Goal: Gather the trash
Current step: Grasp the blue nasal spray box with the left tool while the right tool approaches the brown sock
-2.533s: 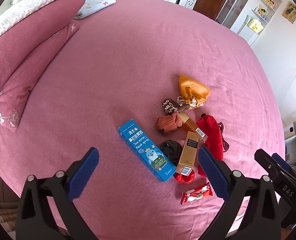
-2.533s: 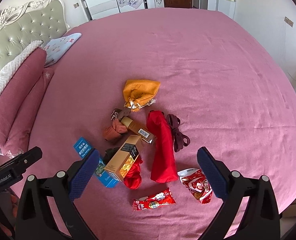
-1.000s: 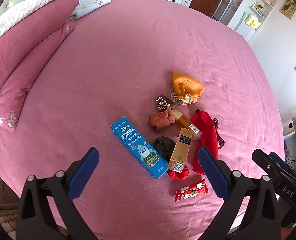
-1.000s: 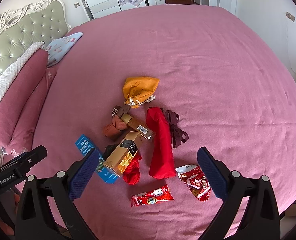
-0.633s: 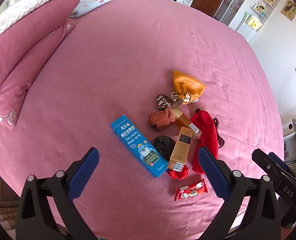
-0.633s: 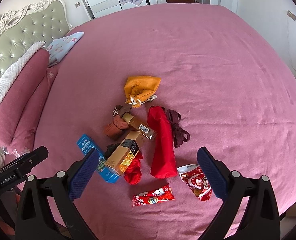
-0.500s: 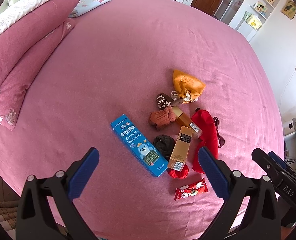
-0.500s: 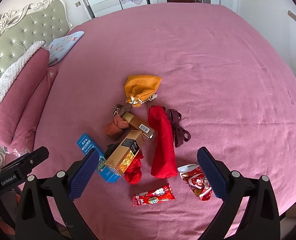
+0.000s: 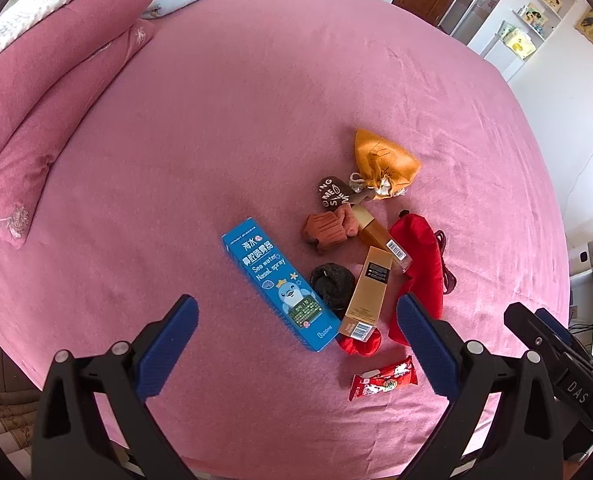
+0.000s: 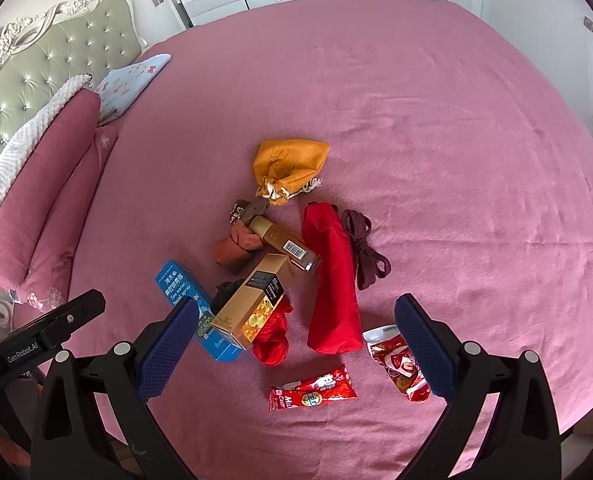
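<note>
So both my claws are hanging over the near edge of the bed [image 10: 416, 120], nothing in either one; left claw [image 9: 296, 344] is spread wide with its blue pads [image 9: 168, 344] well apart, and right claw [image 10: 296, 344] is the same, wide open and empty; the junk is all piled in a cluster on the pink cover, a bit ahead of the fingertips; nearest to me is a small red wrapper [image 10: 312, 388] lying flat on its own, and just to its right a crumpled red snack bag [image 10: 396, 360] that sits partly behind my right pad in the right view; the blue box [image 9: 280, 284] (nasal spray) lies on its side at the left of the pile, with a gold box [image 9: 366, 294] just beside it, resting across a black wad [image 9: 332, 280] and a red scrunched thing [image 10: 270, 336]; behind those is an amber bottle [image 10: 284, 242] on its side, touching a rust-coloured cloth [image 9: 328, 230]; a long red pouch [image 10: 330, 276] runs along the right with a dark strap [image 10: 362, 248] beside it; farthest back is an orange drawstring bag [image 10: 290, 166]; pillows [image 9: 48, 92] are well off to the left.
</note>
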### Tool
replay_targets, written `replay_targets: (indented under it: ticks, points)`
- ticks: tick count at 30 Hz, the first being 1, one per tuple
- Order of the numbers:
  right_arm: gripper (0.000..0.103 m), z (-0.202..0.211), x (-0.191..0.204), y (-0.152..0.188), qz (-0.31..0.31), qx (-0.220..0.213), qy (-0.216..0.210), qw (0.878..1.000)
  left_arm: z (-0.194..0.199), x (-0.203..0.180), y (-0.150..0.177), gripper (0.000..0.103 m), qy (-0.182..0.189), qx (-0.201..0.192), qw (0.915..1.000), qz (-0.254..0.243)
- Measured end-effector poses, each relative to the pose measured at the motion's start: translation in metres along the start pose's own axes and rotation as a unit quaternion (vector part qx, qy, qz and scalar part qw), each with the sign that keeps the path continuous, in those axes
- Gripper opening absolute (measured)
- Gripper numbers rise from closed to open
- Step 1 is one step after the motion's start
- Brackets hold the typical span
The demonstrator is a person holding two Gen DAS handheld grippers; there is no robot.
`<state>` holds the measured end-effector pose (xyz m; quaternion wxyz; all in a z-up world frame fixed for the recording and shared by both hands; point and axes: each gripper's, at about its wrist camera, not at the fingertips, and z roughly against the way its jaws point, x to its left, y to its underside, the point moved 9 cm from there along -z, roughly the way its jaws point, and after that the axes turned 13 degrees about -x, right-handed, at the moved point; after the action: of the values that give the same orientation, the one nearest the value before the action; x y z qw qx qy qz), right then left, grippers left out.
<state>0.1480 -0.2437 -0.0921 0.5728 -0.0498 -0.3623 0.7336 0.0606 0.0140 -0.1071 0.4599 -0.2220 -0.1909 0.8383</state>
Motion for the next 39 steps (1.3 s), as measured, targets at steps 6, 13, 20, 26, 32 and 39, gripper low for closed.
replay_targets:
  ticks: [6,13,20,26,32,39]
  points:
    - [0.095,-0.013,0.005,0.000,0.005,0.012,-0.007,1.000,-0.014,0.007,0.002,0.099,-0.010,0.016,0.9998,0.009]
    - [0.095,-0.037,0.014,-0.005,0.014,0.025,-0.019,0.999,-0.041,0.019,0.005,0.099,-0.019,0.044,0.9981,0.038]
    - [0.095,-0.066,0.026,-0.012,0.033,0.040,-0.028,0.998,-0.073,0.026,0.010,0.099,-0.022,0.076,0.9937,0.079]
    - [0.095,-0.087,0.033,-0.016,0.050,0.051,-0.036,0.997,-0.102,0.033,0.016,0.099,-0.029,0.101,0.9889,0.105]
    - [0.095,-0.111,0.039,-0.016,0.061,0.062,-0.045,0.995,-0.136,0.042,0.030,0.099,-0.034,0.132,0.9807,0.141]
    - [0.095,-0.133,0.046,-0.017,0.071,0.071,-0.053,0.993,-0.176,0.051,0.054,0.099,-0.047,0.174,0.9675,0.177]
